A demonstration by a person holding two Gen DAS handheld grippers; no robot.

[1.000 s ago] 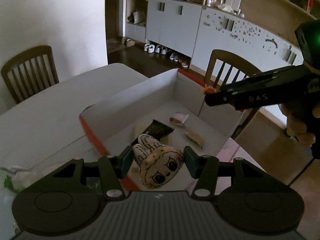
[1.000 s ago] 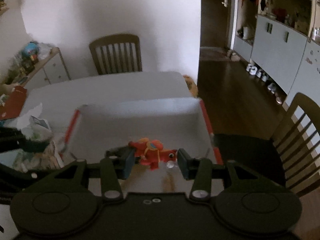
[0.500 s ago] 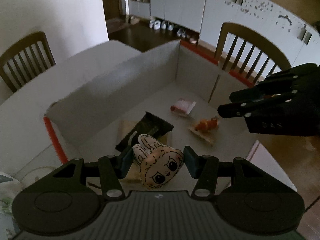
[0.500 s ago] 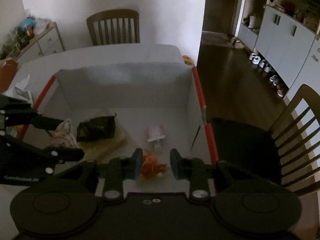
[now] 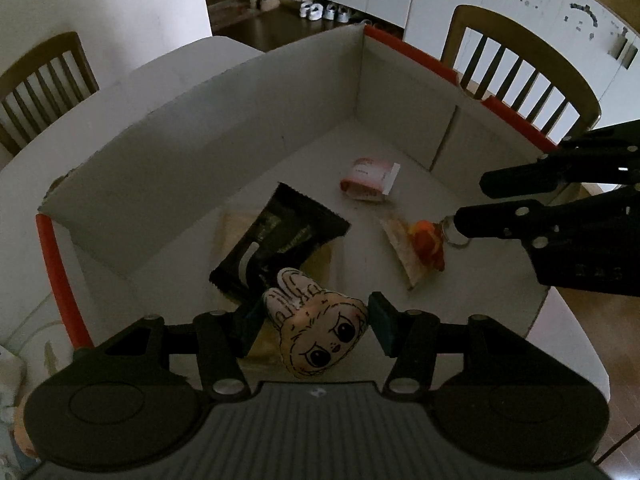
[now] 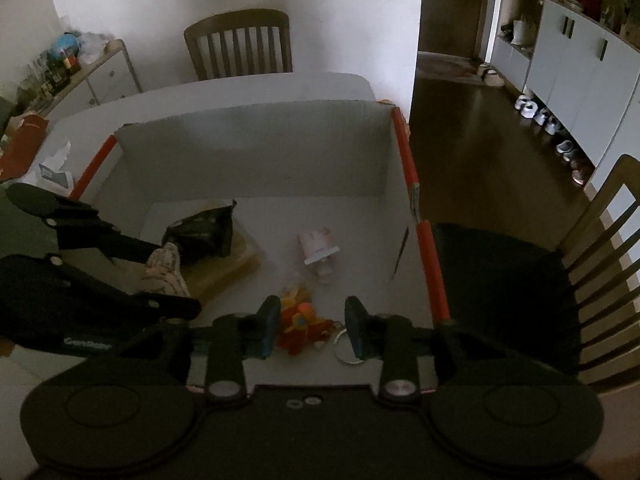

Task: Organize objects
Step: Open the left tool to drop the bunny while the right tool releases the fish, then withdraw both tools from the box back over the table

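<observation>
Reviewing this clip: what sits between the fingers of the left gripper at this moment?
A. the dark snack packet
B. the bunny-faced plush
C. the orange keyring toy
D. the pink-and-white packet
B. In the left wrist view, the bunny-faced plush sits in the left gripper, above the box; the dark snack packet lies on the box floor beyond.

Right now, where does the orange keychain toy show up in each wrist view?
Left wrist view: the orange keychain toy lies right of centre on the box floor, beside the right tongs' tips.
Right wrist view: low centre, between the tongs' open fingers.
Shared landmark: the pink-and-white packet on the box floor, just beyond the toy.
</observation>
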